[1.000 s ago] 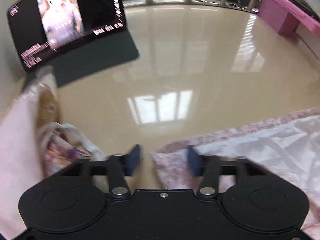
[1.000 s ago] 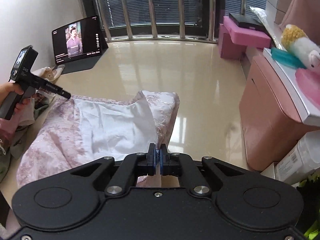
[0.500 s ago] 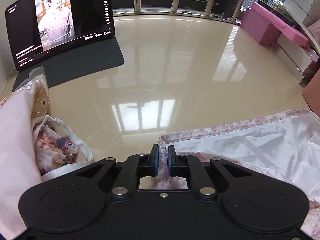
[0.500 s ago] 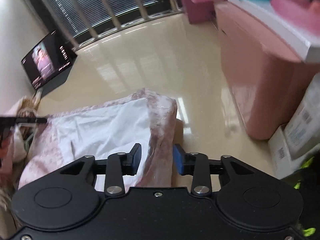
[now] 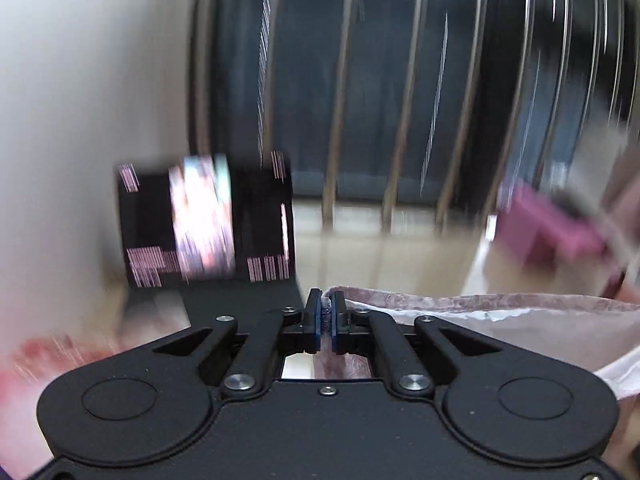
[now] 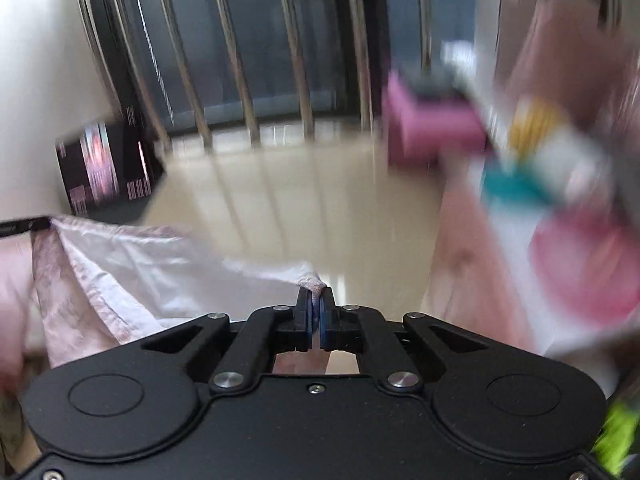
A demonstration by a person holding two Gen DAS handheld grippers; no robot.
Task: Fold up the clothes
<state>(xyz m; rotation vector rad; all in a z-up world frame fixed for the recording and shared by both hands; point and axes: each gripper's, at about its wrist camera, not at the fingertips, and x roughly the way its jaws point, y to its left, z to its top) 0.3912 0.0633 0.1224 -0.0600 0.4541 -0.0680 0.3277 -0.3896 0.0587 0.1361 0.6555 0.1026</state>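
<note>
A pale pink patterned garment (image 5: 480,316) with a white lining hangs lifted between my two grippers. In the left wrist view my left gripper (image 5: 327,312) is shut on one corner of it, and the cloth stretches away to the right. In the right wrist view my right gripper (image 6: 316,308) is shut on the opposite corner, with the garment (image 6: 132,268) spreading left toward the tip of the left gripper (image 6: 24,226) at the frame's edge. Both views are blurred by motion.
A tablet (image 5: 204,224) with a lit screen stands on the glossy beige table (image 6: 300,208) by the white wall. Metal window bars (image 5: 340,92) lie beyond. Pink boxes (image 6: 432,128) and a pink cabinet (image 6: 472,264) crowd the right side. Other clothes (image 5: 48,356) lie at left.
The left gripper shut on the garment's corner and rose, tipping up toward the window. The right gripper opened, shut again on the other corner and lifted it off the table.
</note>
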